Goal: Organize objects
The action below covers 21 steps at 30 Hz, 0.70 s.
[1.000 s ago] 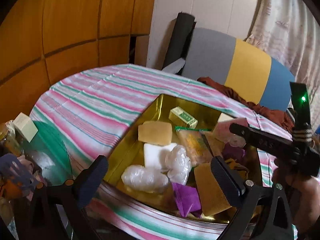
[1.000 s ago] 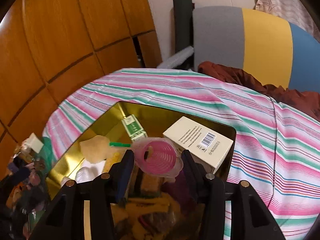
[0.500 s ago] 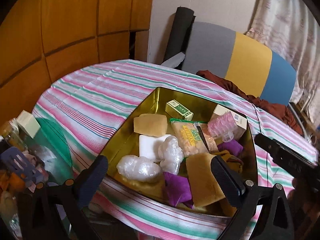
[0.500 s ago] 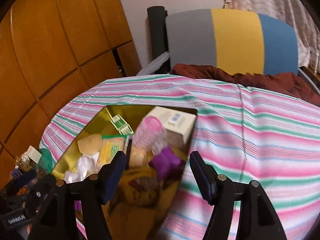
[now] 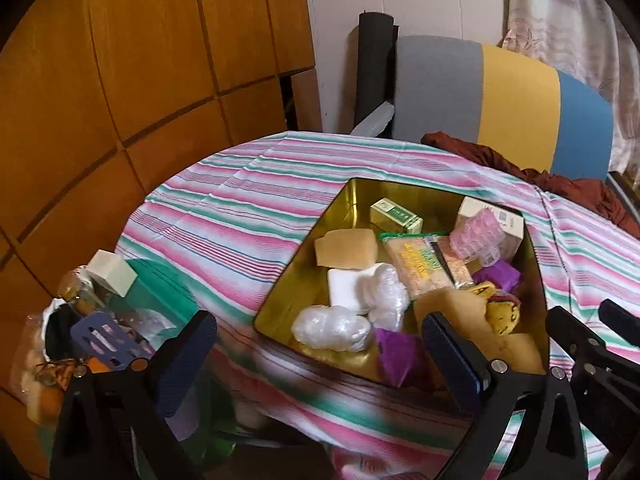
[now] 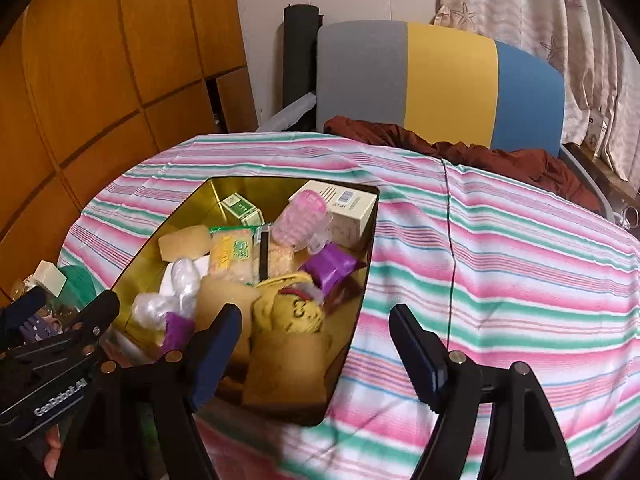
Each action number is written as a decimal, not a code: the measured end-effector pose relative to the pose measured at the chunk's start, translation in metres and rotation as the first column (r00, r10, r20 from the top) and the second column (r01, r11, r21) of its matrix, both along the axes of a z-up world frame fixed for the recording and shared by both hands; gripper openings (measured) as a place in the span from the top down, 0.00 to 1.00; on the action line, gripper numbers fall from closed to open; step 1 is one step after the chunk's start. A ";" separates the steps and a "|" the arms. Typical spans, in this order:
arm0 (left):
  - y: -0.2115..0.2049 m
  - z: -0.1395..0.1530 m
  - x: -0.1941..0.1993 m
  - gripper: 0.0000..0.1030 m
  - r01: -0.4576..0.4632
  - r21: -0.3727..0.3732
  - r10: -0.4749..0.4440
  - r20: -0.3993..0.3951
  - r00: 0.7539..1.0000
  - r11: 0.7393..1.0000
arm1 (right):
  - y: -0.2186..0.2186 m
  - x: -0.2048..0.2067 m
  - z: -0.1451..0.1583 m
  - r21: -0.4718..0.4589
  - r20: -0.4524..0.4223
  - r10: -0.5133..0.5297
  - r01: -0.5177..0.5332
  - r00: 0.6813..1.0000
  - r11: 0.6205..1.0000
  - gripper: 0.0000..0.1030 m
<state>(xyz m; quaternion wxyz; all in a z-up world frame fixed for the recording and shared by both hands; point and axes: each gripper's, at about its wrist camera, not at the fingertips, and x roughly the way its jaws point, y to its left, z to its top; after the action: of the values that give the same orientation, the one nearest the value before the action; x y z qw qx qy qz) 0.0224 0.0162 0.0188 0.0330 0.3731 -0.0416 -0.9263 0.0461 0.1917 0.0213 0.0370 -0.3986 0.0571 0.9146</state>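
Note:
A gold tin box (image 5: 298, 276) (image 6: 362, 280) sits on a striped cloth and holds several items. A pink plastic curler (image 5: 478, 236) (image 6: 298, 220) lies in it against a cream carton (image 5: 510, 220) (image 6: 352, 204), near a green packet (image 5: 396, 216), tan sponges (image 5: 346, 248), white wrapped lumps (image 5: 332, 328) and purple wrappers (image 6: 332, 268). My left gripper (image 5: 320, 360) is open and empty at the near side of the tin. My right gripper (image 6: 316, 356) is open and empty over the tin's near right corner.
The striped tablecloth (image 6: 500, 260) spreads to the right of the tin. A cluttered green bin (image 5: 120, 320) with a small white box stands to the left. A grey, yellow and blue chair back (image 6: 440, 84) with a brown cloth is behind, wooden panels on the left.
My right gripper opened and let go of the pink curler, which now lies in the tin by the carton. Both grippers have drawn back from the tin.

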 end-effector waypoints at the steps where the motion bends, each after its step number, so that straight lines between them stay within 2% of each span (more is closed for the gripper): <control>1: -0.002 -0.001 0.001 0.00 -0.004 -0.007 0.004 0.010 1.000 1.000 | -0.002 0.002 0.001 0.000 0.002 -0.005 0.005 1.000 1.000 0.25; 4: -0.009 -0.005 0.000 0.00 -0.016 0.001 0.016 0.048 0.999 1.000 | -0.008 0.005 0.002 0.015 0.016 -0.027 0.027 1.000 1.000 0.25; 8: -0.019 -0.009 -0.006 0.00 -0.044 0.046 0.039 0.111 0.993 0.998 | -0.015 0.004 -0.002 0.069 0.064 -0.064 0.059 0.996 0.996 0.25; 13: -0.024 -0.007 -0.006 0.00 -0.068 0.043 0.064 0.105 0.992 0.997 | -0.017 0.007 -0.003 0.059 0.066 -0.066 0.062 0.996 0.996 0.25; 21: -0.021 -0.007 -0.005 0.00 -0.043 0.044 0.038 0.116 0.993 0.998 | -0.017 0.010 0.004 0.065 0.046 -0.087 0.084 0.995 0.994 0.25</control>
<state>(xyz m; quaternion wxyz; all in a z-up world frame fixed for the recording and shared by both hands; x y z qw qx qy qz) 0.0170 -0.0046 0.0121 0.0406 0.4274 -0.0145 -0.9031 0.0566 0.1742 0.0251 0.0898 -0.4168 0.0443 0.9035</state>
